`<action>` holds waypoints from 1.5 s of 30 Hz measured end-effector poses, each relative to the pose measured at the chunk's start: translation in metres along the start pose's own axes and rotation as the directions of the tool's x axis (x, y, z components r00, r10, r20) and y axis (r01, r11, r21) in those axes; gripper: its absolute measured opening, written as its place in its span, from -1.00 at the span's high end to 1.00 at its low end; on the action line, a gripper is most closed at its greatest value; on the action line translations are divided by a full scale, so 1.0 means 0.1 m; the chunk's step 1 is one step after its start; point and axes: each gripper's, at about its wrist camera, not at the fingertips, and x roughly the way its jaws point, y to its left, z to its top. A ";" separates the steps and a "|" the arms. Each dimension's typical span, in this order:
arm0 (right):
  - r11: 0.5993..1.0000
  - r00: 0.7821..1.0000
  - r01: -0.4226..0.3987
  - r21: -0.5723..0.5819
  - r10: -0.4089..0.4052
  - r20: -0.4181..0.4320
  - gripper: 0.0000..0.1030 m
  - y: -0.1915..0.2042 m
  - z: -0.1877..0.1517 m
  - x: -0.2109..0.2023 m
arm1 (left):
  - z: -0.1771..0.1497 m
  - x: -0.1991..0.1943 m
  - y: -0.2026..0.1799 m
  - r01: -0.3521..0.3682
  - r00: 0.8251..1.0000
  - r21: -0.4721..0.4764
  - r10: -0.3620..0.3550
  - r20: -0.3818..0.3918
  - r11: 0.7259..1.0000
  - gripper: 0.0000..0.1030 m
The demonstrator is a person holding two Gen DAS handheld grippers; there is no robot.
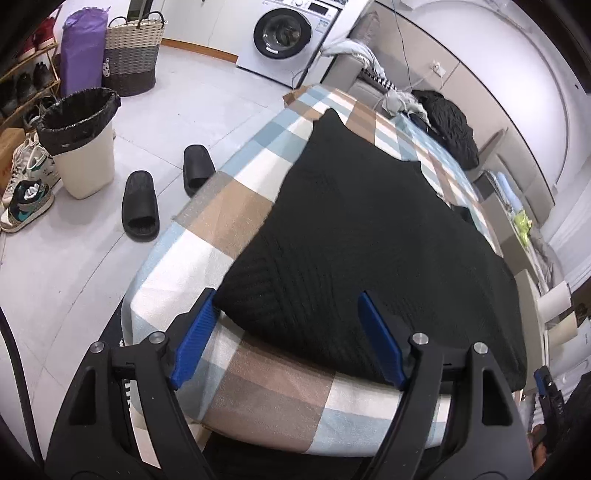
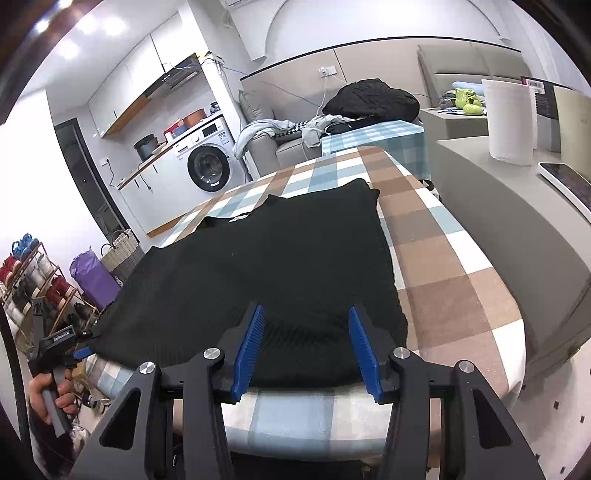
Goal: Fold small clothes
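A black knit garment (image 1: 354,236) lies spread flat on a table with a checked blue, tan and white cloth (image 1: 229,218); it also shows in the right wrist view (image 2: 266,266). My left gripper (image 1: 286,299) is open, its blue fingers straddling the garment's near left corner, just above the cloth. My right gripper (image 2: 306,314) is open, its fingers over the garment's near right edge. The left gripper also shows at the far left of the right wrist view (image 2: 79,349), held in a hand.
A lined bin (image 1: 79,140), black slippers (image 1: 140,205), sneakers and baskets stand on the floor left of the table. A washing machine (image 1: 286,35) is behind. A grey counter (image 2: 498,206) with a paper roll (image 2: 511,120) flanks the table's right side.
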 end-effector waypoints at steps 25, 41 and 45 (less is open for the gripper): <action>1.000 0.999 0.016 -0.005 -0.016 -0.041 0.04 0.03 -0.06 0.15 | 0.18 -0.06 -0.52 0.037 0.973 0.101 -0.059 0.224 0.994 0.69; 0.999 0.992 0.030 -0.012 -0.031 -0.119 0.02 0.02 -0.17 0.30 | -0.27 0.02 -2.77 0.309 0.915 0.600 -0.403 0.025 0.738 0.70; 0.999 0.992 0.029 -0.016 -0.030 -0.124 0.02 0.02 -0.18 0.31 | -0.52 0.24 -2.94 0.407 0.900 0.601 -0.414 -0.136 0.688 0.52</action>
